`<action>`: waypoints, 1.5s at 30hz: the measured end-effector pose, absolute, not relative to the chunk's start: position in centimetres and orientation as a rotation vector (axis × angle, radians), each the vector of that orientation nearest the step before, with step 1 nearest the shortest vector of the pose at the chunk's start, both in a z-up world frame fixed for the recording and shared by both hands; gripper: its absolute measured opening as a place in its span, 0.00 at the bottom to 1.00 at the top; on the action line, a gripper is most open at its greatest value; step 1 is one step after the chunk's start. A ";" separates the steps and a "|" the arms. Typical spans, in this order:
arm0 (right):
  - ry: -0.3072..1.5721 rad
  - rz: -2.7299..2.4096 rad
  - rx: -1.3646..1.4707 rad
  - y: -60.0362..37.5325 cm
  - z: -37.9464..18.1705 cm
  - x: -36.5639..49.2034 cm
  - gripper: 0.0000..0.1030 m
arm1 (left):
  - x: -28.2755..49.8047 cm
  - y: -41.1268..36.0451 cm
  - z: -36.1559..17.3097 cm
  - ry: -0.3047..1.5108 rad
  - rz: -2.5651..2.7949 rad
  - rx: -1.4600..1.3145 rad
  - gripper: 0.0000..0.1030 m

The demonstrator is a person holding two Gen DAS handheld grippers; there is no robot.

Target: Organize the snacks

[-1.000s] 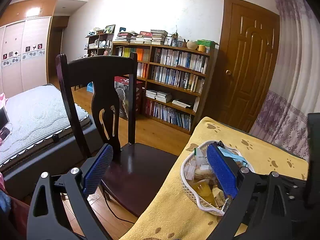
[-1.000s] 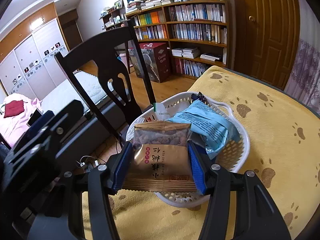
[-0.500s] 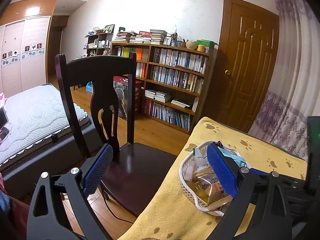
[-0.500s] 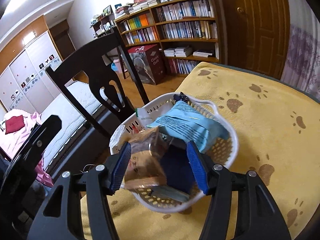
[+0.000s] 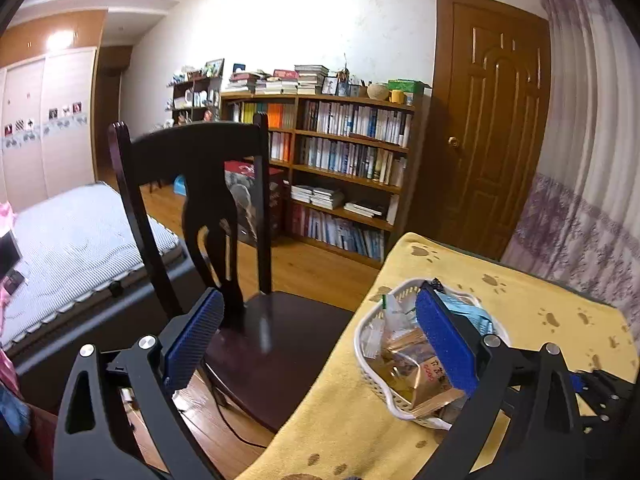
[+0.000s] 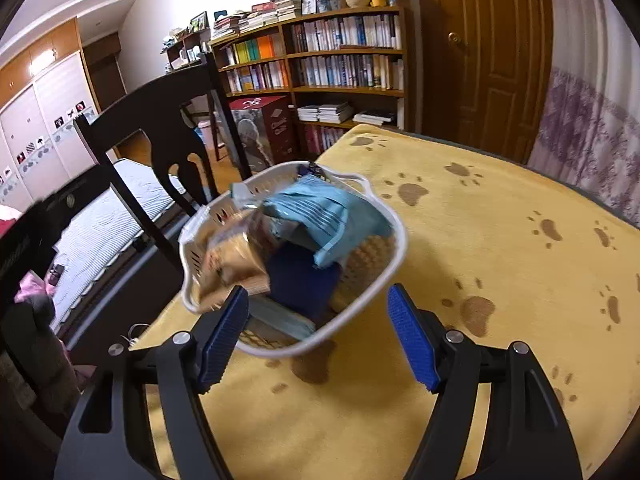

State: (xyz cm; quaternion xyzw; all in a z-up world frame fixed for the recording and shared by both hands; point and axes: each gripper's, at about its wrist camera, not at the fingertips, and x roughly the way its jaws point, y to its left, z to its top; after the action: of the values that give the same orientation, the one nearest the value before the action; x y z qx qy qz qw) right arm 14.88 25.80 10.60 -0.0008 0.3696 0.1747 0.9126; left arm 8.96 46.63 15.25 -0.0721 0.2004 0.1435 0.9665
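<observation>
left gripper [image 5: 320,340] jaws spread wide and empty, right gripper [image 6: 318,332] likewise parted, holding nothing

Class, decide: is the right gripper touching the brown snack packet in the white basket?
Apart. In the right wrist view the right gripper stands open and empty, and the brown snack packet lies inside the white basket, beyond the fingertips.

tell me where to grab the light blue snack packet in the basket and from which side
Probably pinch the light blue packet by its free lower corner, coming from above on the right gripper's side. It lies tilted on top of the other snacks in the white basket, so that flat sealed edge is exposed.
</observation>
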 end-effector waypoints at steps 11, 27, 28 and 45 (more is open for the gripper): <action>0.708 0.301 0.021 22.5 10.7 12.3 0.76 | 8.2 43.4 15.7 0.376 0.255 -0.036 0.96; 0.498 0.209 -0.106 22.1 12.8 6.5 0.95 | 6.0 38.3 17.0 0.309 0.167 0.100 0.97; 0.498 0.215 -0.107 22.2 12.8 6.3 0.95 | 5.9 38.3 17.1 0.302 0.166 0.104 0.97; 0.434 0.260 -0.148 23.9 14.3 3.8 0.95 | 4.7 37.2 17.7 0.250 0.214 0.199 0.97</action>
State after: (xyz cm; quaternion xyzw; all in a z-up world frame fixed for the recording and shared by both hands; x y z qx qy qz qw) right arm 3.85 23.88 14.29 -0.0733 0.2145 0.1285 0.9654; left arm 4.67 37.15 17.72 0.0989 0.1245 0.1063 0.9815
